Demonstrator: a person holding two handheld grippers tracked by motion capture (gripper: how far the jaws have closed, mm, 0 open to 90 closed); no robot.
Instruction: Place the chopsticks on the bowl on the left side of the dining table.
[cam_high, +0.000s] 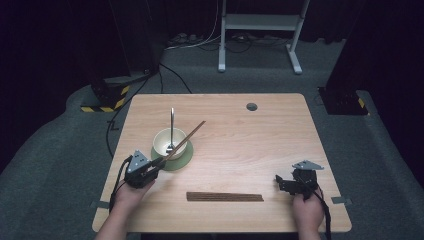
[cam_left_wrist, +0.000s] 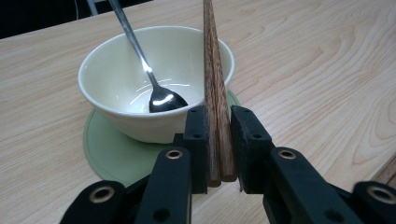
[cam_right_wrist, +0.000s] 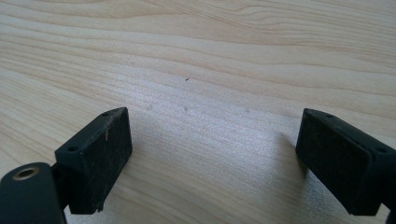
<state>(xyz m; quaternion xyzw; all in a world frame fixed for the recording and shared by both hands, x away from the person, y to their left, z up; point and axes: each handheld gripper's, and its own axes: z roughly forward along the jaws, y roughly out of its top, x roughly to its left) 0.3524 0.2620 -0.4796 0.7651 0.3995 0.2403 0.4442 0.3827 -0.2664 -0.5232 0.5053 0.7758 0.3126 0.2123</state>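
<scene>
A cream bowl (cam_high: 170, 140) (cam_left_wrist: 116, 84) stands on a round green coaster (cam_high: 182, 159) (cam_left_wrist: 112, 154) left of the table's middle. A metal spoon (cam_high: 172, 125) (cam_left_wrist: 140, 51) leans inside the bowl. My left gripper (cam_high: 161, 162) (cam_left_wrist: 219, 144) is shut on the near end of a pair of brown wooden chopsticks (cam_high: 185, 141) (cam_left_wrist: 215, 93). The pair slants up and away over the bowl's right rim. Over bare wood at the front right, my right gripper (cam_high: 281, 182) (cam_right_wrist: 212, 154) is open, nothing between its jaws.
A flat row of several more brown chopsticks (cam_high: 225, 197) lies near the front edge, between the two hands. The wooden table (cam_high: 260, 140) has a grey cable hole (cam_high: 251, 106) at the back. Beyond it, a white stand (cam_high: 260, 30) and cables sit on the floor.
</scene>
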